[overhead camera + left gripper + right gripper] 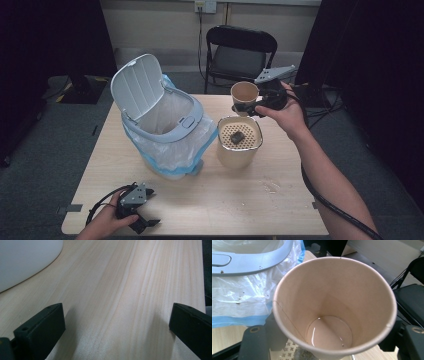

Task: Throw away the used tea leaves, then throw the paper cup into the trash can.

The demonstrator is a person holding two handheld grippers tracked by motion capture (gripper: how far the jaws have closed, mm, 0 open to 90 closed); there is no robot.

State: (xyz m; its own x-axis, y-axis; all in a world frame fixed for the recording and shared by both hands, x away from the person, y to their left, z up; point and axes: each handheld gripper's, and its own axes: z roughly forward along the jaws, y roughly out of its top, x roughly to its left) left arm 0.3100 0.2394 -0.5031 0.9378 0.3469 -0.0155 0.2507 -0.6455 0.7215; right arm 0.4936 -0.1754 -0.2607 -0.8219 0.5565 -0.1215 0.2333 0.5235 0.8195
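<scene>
My right gripper (pixel 246 108) is shut on a tan paper cup (pixel 244 95), held above the table just behind a cream container (pixel 239 150) with a perforated lid. A dark lump (pixel 236 137) lies on that lid. In the right gripper view the cup (pixel 332 302) sits between the jaws of my right gripper (pixel 332 346), and a little clear liquid (pixel 328 331) lies in its bottom. My left gripper (pixel 145 220) rests at the table's front left with its jaws open. Bare wood shows between the jaws of that left gripper (pixel 117 322).
A white bin (pixel 186 120) with its lid raised and a blue-edged plastic liner (pixel 170 150) stands left of the cream container. Its base (pixel 25 260) lies ahead of my left gripper. A black folding chair (pixel 240 50) stands behind the table (pixel 240 200).
</scene>
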